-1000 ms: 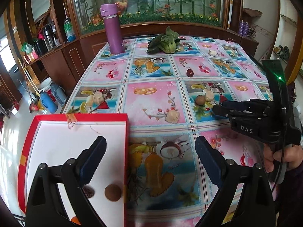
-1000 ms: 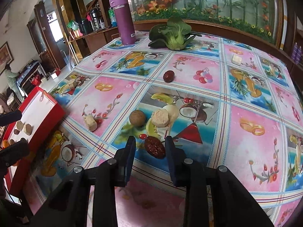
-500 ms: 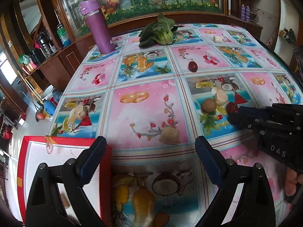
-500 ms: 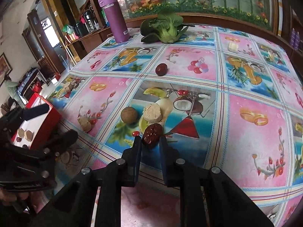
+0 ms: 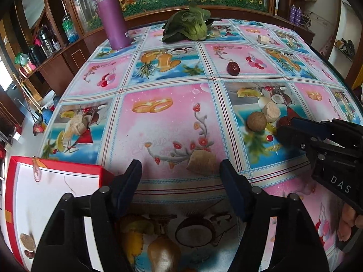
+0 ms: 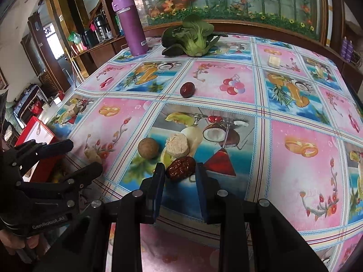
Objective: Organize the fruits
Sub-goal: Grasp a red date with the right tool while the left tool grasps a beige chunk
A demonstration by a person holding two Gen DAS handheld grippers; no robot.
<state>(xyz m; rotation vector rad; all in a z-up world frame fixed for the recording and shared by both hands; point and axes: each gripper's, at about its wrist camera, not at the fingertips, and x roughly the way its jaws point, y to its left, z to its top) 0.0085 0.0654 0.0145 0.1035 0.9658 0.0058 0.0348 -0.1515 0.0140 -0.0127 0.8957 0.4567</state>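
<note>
In the right wrist view the right gripper [image 6: 179,174] has its jaws spread a little wider than the wrinkled red date [image 6: 181,168], which lies between the fingertips on the tablecloth [image 6: 295,165], long axis running from 8 to 2 o'clock. A round brown fruit [image 6: 148,148] and a pale cut piece [image 6: 177,144] crowd it at 10 to 11 o'clock; open room lies at 3 o'clock. The left gripper [image 5: 180,173], open and empty, hovers near the red tray [image 5: 52,195].
</note>
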